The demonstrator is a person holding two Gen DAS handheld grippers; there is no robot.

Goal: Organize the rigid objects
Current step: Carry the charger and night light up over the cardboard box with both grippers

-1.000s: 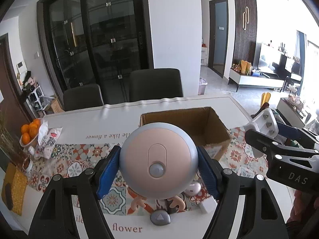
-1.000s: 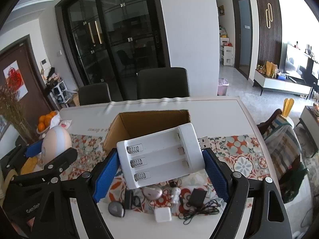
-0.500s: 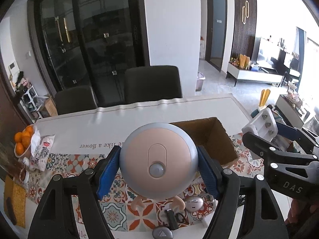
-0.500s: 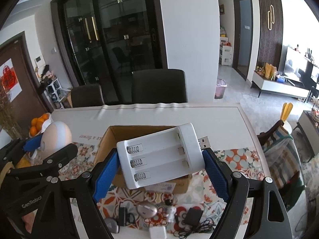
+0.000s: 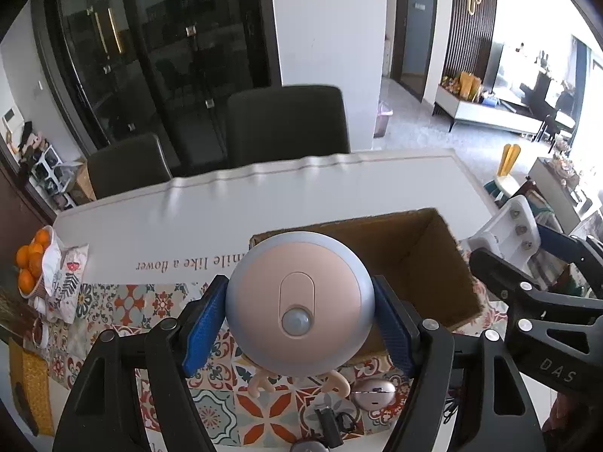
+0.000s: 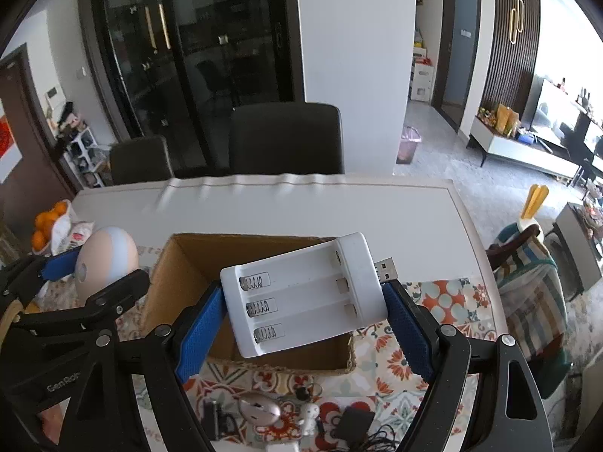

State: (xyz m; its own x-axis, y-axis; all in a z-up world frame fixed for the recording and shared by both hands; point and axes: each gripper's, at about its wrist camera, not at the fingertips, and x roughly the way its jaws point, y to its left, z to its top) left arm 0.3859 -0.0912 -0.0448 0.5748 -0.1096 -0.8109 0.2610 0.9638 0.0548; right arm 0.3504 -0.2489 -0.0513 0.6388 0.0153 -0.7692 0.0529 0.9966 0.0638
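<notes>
Above the cardboard box [image 6: 248,301], a battery charger [image 6: 305,297] is being clamped by the right gripper [image 6: 301,324] and a round night light [image 5: 299,301] by the left gripper [image 5: 299,324] — the latter seemingly over the box's near-left rim, so it could be dropped outside.

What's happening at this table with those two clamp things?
A person is tidying gadgets into a cardboard box. The left gripper holds a round pink night light at the box's near edge; the right gripper holds a white battery charger above the open box. More small items lie on the patterned mat.
</notes>
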